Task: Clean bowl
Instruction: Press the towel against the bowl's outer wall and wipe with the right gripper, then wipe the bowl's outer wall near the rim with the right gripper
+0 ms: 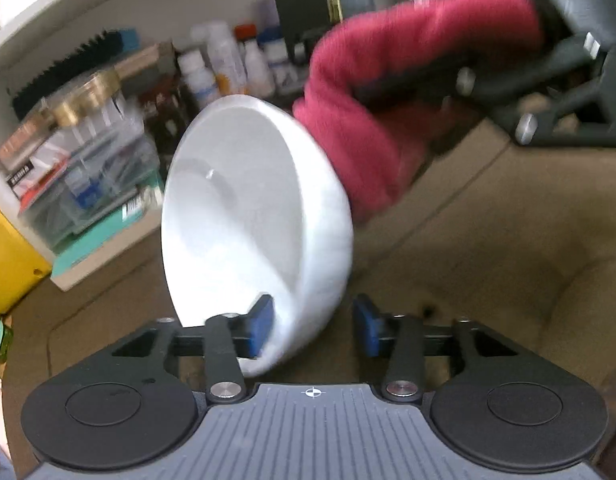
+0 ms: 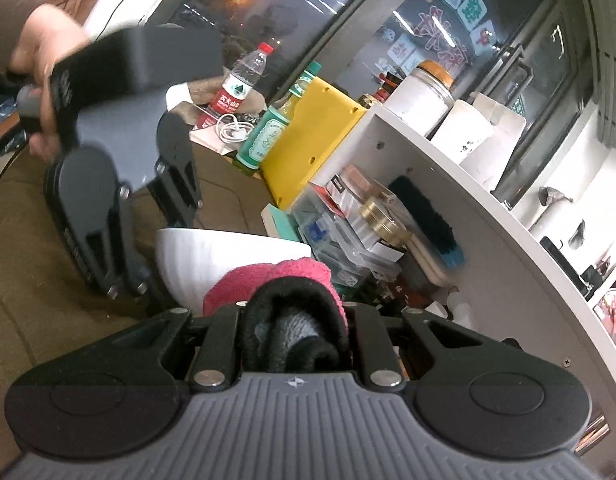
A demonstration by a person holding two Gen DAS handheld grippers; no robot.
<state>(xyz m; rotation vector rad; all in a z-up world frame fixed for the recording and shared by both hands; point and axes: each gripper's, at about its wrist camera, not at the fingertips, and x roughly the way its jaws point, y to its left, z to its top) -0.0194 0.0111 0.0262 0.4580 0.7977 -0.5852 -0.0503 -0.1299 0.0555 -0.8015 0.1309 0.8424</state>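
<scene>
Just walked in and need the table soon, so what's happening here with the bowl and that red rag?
A person is cleaning a white bowl with a hand-held gripper in each hand. The left hand-held gripper has its jaws apart around the bowl's lower rim, one pad inside and one clear of the outside, so the bowl stands tipped on its side and looks loosely held at best. The right hand-held gripper is clamped on a red cloth, which touches the bowl's outer wall.

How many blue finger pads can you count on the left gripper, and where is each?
2. One pad is inside the white bowl, at its lower rim; the second pad is outside the bowl, apart from its wall. None seems hidden.
</scene>
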